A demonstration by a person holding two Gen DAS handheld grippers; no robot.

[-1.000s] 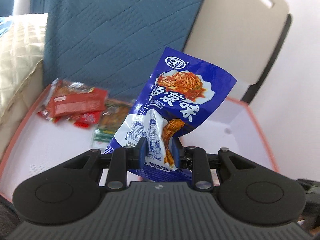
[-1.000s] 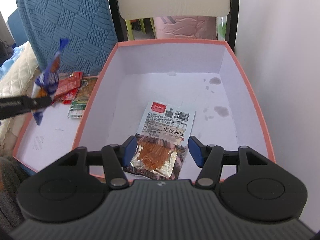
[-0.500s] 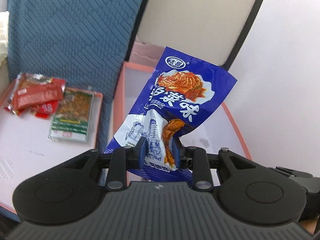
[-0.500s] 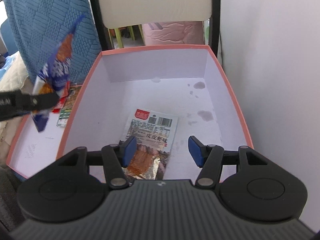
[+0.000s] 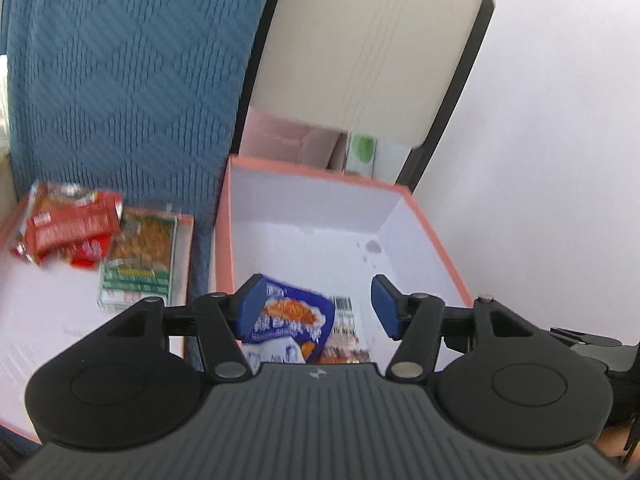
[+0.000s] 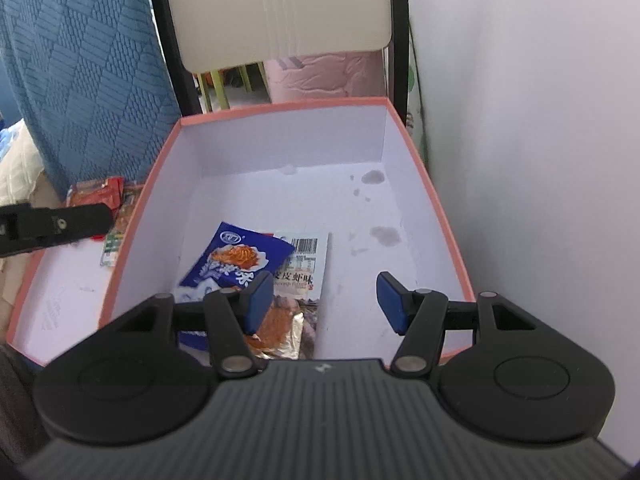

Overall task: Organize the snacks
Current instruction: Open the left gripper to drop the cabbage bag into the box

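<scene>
A blue snack packet lies in the deep white box with an orange rim, partly on top of a white shrimp-snack packet. My left gripper hangs above it with its jaws opening; the pads are clear of the packet. From the right wrist view one of its black fingers shows at the box's left side. My right gripper stands open over the box's near end, nothing between its pads.
Left of the box lies a shallow orange-rimmed tray holding red packets and a green packet. A blue quilted cushion and a chair back stand behind. A white wall is close on the right.
The left gripper carried the blue packet rightward from the tray to over the box, then opened; the packet dropped into the box onto the white packet. The right gripper pulled back slightly.
</scene>
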